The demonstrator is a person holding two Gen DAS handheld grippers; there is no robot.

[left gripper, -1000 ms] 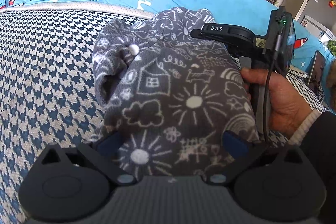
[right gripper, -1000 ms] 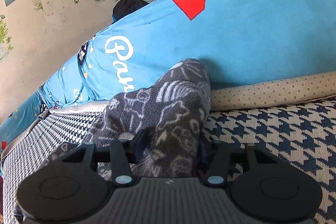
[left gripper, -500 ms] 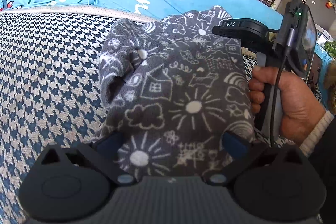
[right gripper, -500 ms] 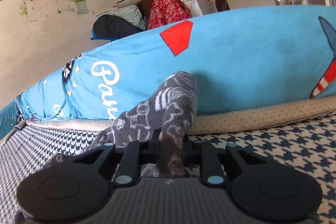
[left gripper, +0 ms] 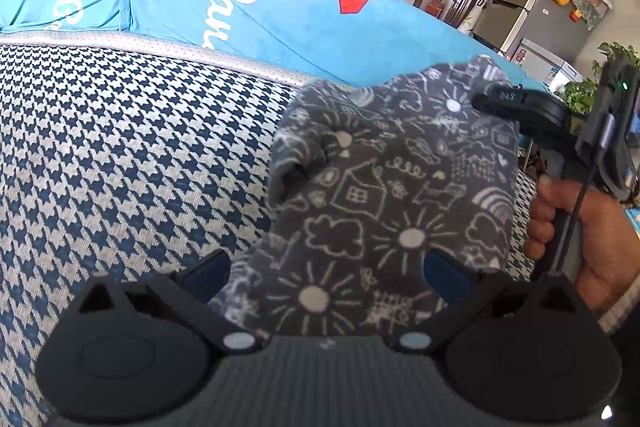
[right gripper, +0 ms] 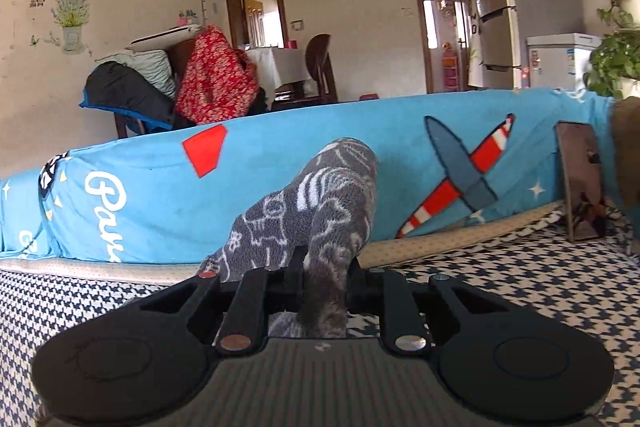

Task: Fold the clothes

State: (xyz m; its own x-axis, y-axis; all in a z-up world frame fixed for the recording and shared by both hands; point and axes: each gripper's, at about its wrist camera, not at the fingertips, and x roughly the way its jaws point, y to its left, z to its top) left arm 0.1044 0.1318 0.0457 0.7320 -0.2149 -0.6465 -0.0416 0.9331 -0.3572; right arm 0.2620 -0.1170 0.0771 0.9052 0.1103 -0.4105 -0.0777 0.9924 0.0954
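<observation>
Garment: the grey doodle-print fleece point(left gripper: 384, 211) hangs lifted between your 2 grippers, just ahead of the left gripper and above the houndstooth sofa seat point(left gripper: 120, 155).
Right gripper: your right gripper point(right gripper: 322, 279) is clenched on a bunched edge of the fleece, fingers close together with cloth squeezed between them.
Left gripper: your left gripper point(left gripper: 324, 271) has its blue pads point(left gripper: 444, 273) spread wide; cloth lies across the gap, and you cannot tell from this view whether any of it is pinched.
Risk 1: if the left side has no real hold, that end could sag and drop to the seat, spoiling the fold line.
Risk 2: the right pinch sits on a thick wad; a sharp tug could let the plush cloth slide out.
Risk 3: the loose sleeve opening left of the left gripper could tuck under unevenly.
Hand pose: your right hand point(left gripper: 580, 227) grips its handle upright, to the right of the left gripper, holding the far corner high.
</observation>
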